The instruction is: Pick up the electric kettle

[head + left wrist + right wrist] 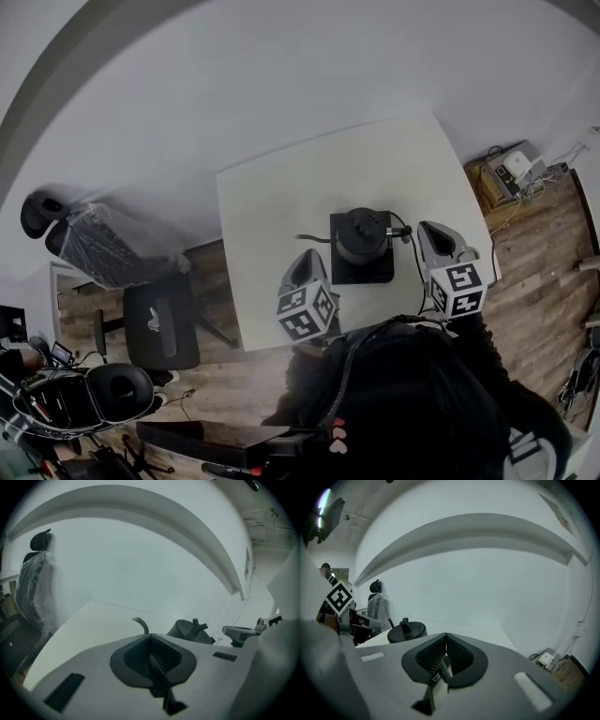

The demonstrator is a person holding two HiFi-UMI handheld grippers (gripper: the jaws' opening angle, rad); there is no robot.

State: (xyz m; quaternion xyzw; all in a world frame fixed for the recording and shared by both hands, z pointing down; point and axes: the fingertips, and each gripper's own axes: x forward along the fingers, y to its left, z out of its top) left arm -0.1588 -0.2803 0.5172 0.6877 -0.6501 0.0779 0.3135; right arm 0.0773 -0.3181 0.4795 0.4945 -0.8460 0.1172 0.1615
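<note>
A black electric kettle [362,234] with a thin curved spout stands on its square black base [361,272] on the white table [281,187], near the front edge. My left gripper [308,257] hovers just left of the kettle, shut and empty. My right gripper [430,228] sits just right of it, also shut and empty. In the left gripper view the kettle [191,630] and its spout [141,624] show beyond the closed jaws, with the right gripper [240,631] past them. In the right gripper view the kettle lid [407,631] lies left of the closed jaws.
A cable [413,255] runs from the base toward the table's front edge. A black office chair [159,323] and a plastic-wrapped chair [94,242] stand to the left of the table. Boxes and wiring [511,171] lie on the wooden floor at right.
</note>
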